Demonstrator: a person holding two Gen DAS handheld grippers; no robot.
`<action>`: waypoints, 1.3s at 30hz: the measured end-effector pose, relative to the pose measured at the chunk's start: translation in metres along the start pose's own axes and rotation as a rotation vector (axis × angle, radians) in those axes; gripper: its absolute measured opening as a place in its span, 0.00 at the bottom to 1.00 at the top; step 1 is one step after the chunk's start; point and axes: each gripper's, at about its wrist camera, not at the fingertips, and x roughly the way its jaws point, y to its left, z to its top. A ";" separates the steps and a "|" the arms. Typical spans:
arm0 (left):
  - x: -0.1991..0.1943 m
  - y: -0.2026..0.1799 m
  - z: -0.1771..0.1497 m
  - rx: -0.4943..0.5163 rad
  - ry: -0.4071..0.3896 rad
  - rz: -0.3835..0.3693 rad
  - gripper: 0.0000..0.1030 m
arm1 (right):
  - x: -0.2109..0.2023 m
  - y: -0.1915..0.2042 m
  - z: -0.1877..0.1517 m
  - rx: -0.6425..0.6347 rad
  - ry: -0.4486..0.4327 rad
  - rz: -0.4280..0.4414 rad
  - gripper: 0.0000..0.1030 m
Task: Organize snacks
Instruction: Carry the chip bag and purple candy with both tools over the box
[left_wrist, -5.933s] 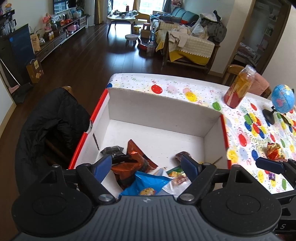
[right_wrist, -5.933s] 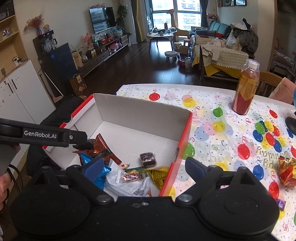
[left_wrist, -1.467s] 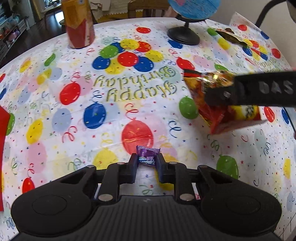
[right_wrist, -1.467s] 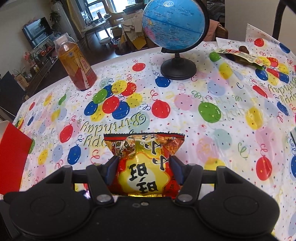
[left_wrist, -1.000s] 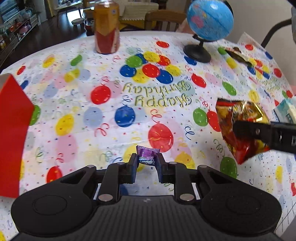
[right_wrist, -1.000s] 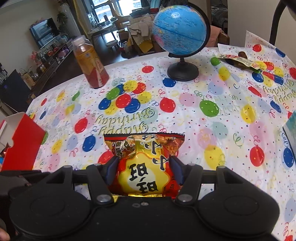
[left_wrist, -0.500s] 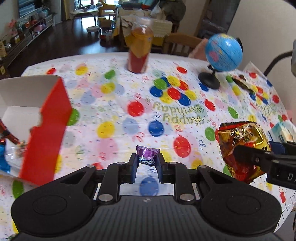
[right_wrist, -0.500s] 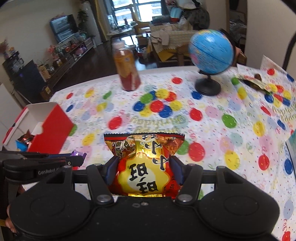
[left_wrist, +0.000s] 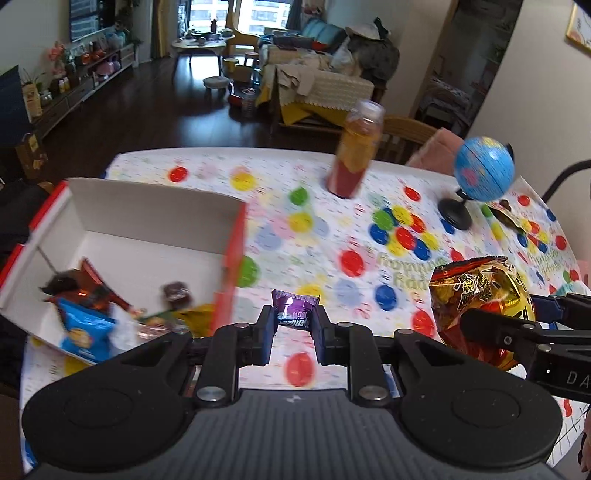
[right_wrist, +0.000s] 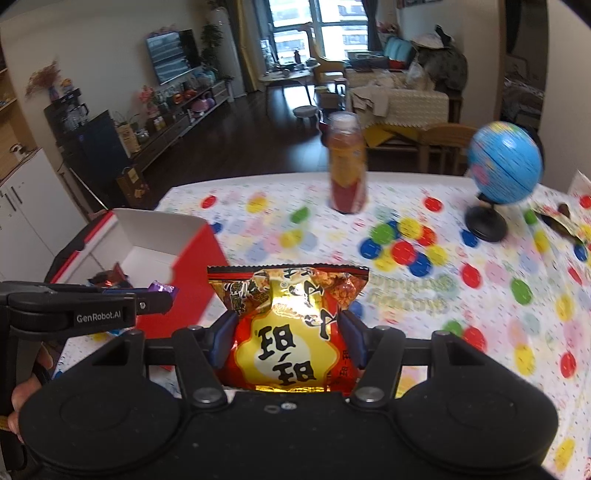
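Box left, bottle and globe behind.
You had the box (left_wrist: 155, 206) left on the table (left_wrist: 317, 236), bottle (left_wrist: 354, 155) behind, globe (left_wrist: 480, 173) far right.

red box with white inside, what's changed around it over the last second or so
Both grippers have swung back toward the red box with white inside, which has come into view at left. The left gripper still clamps the small purple candy, the right gripper the red-and-gold snack bag.

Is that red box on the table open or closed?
Open: the red box shows its white inside, with several snack packets lying in it.
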 end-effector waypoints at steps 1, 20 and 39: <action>-0.003 0.008 0.002 -0.002 -0.004 0.004 0.20 | 0.001 0.008 0.002 -0.007 -0.003 0.003 0.57; -0.016 0.167 0.022 -0.088 0.012 0.104 0.20 | 0.078 0.138 0.034 -0.058 0.030 0.069 0.57; 0.051 0.234 0.023 -0.057 0.111 0.161 0.20 | 0.176 0.202 0.027 -0.152 0.160 0.021 0.57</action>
